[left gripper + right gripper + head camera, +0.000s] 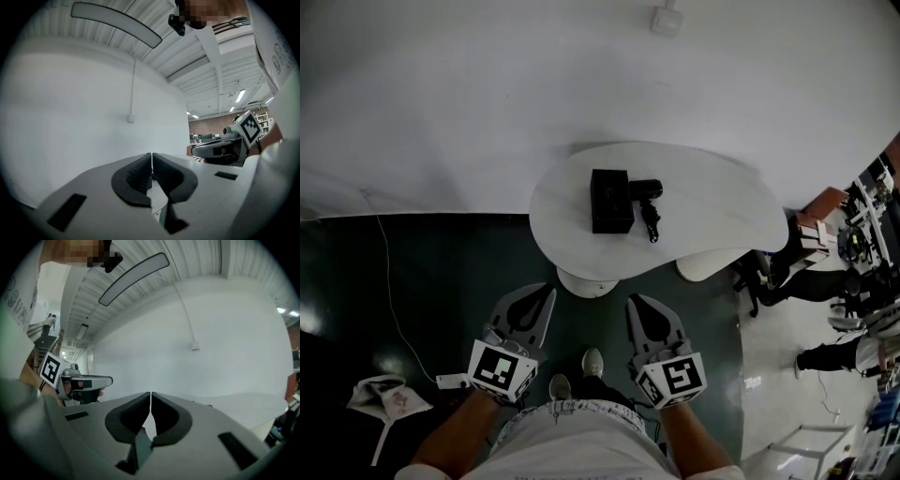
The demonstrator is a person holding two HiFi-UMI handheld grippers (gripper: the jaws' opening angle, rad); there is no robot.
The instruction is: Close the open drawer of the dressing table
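White plain wall [487, 94] and dark green floor [441, 281] surround a white, kidney-shaped dressing-table surface [722, 216], which stands ahead of both tongs and well apart from them. Its drawer cannot be made out from above. On it lie a black rectangular box [611, 201] and, touching it, a black handheld device [649, 202]. The left tongs [151, 157] and right tongs [151, 397] are each pressed together, with nothing between them.

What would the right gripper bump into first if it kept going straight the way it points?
Most likely the white wall. The right gripper, shut and empty, points roughly level and seems to look over the white curved table. Depth is unclear, so it could clip that tabletop first.
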